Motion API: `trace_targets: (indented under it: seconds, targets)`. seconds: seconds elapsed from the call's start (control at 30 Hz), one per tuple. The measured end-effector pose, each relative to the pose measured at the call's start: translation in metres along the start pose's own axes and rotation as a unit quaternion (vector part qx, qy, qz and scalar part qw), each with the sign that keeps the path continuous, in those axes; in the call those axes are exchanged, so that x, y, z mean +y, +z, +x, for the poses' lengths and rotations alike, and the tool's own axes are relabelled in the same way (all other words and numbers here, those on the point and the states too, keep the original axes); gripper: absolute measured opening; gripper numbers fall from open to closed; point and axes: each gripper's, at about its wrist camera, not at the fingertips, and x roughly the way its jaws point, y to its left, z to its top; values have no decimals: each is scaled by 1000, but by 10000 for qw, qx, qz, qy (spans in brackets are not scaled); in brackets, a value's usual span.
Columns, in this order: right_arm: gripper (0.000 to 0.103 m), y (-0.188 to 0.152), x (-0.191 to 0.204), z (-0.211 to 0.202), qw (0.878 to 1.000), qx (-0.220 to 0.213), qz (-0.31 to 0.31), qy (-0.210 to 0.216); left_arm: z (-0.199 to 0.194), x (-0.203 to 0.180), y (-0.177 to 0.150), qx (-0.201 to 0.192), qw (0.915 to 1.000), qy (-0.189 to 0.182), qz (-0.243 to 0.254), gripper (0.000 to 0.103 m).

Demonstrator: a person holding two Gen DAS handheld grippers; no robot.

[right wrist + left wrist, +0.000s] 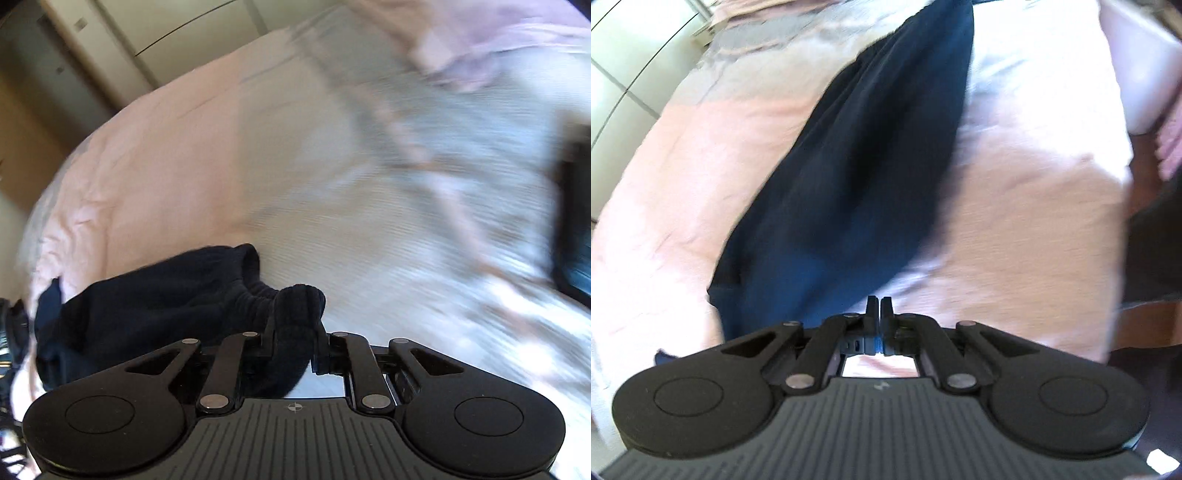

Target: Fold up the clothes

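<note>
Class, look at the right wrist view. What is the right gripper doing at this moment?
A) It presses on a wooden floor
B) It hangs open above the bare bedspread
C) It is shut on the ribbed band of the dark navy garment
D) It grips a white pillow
C: the right gripper has its fingers closed around the bunched ribbed band of the dark navy garment, which trails off to the left over the pink bedspread.

A bed [1034, 221] covered with a pale pink sheet [166, 166] fills most of both views, its cloth lightly creased. Pale cupboard doors [624, 62] stand beyond the bed's far left edge in the left wrist view, and a white pillow [1141, 74] lies at the upper right. A rumpled lilac cloth [480, 40], blurred, lies at the top of the right wrist view.
</note>
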Motion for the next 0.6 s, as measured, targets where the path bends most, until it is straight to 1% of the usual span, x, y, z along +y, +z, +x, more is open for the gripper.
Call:
trace_targets:
  seconds: [0.03,0.07,0.1,0.17,0.2,0.23,0.27,0.3,0.33,0.37,0.4,0.43,0.47,0.5,0.53,0.57,0.6]
  targets:
    - [14,-13,-13,-17,9997,-77,134,-209,-4,-9,-1,-41,9999,-88,55,0]
    - [14,-27,-28,-32,9982,-120,350,-467,-2,-15,-4,-44,9998,-99,140,0]
    - [14,-44,-40,-44,9960,-90,599,-662,-1,-21,-6,-46,9997,-109,225,2]
    - [14,-72,-61,-58,9899,65,1098,-890,2,-31,-12,-41,9992,-110,392,7]
    - [14,-86,-68,-62,9866,179,1319,-943,6,-31,-14,-4,9989,-40,464,13]
    - [14,-97,-68,-63,9846,272,1439,-954,11,-30,-16,28,9986,33,530,25]
    - [16,-99,-60,-64,9858,265,1329,-986,16,-28,-16,45,9983,117,576,31]
    - [26,-98,-47,-65,9887,213,1074,-1027,20,-23,-15,52,9978,214,631,37]
    - [43,-96,-33,-66,9908,160,819,-1068,26,-14,-14,59,9970,332,690,38]
    - [51,-94,-20,-66,9922,108,562,-1108,32,-5,-12,59,9962,476,724,39]
    - [57,-93,-7,-67,9929,55,306,-1147,39,2,-10,39,9953,628,739,43]
    - [57,-91,7,-67,9929,2,49,-1185,46,13,-6,6,9939,786,774,48]
    - [57,-90,20,-68,9923,-51,-208,-1222,54,24,-2,-27,9922,933,827,50]
    - [57,-88,33,-68,9909,-104,-465,-1259,62,32,2,-62,9898,1056,958,53]
    - [57,-86,46,-69,9888,-157,-721,-1294,72,41,5,-84,9860,1186,1169,59]
    - [57,-84,58,-67,9885,-148,-922,-1190,83,48,8,-72,9820,1281,1389,63]
    - [57,-81,67,-62,9896,-84,-1071,-959,97,54,9,-36,9767,1357,1661,67]
